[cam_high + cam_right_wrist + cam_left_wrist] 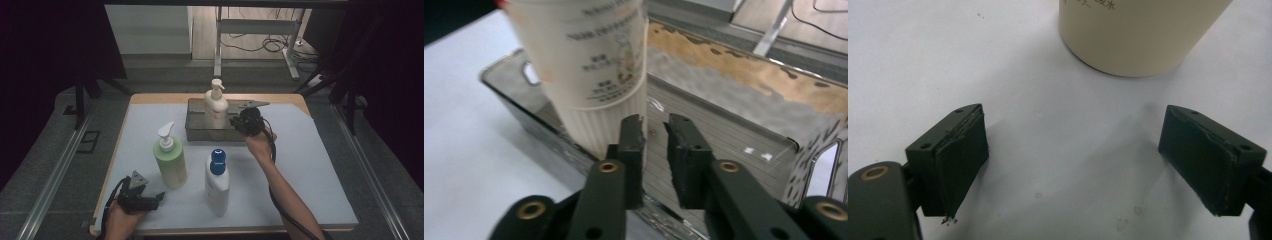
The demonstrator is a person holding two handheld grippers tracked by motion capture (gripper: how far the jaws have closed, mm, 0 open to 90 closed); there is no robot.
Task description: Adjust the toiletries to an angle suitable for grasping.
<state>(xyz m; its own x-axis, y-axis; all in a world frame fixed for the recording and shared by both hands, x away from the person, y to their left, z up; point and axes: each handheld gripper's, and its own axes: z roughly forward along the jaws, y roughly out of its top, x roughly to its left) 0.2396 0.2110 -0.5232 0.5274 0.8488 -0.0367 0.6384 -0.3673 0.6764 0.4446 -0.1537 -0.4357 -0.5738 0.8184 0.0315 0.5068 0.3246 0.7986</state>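
one pump bottle point(216, 104) in metal tray point(196, 131)

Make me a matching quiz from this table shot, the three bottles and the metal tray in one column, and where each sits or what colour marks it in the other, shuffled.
Things:
1. green pump bottle
2. white bottle with blue cap
3. cream pump bottle
4. metal tray

Descriptions:
A. stands inside the tray
B. at the far middle of the table
C. nearest the left gripper
D. near middle of the table, dark blue top

Pairs: 1-C, 2-D, 3-A, 4-B
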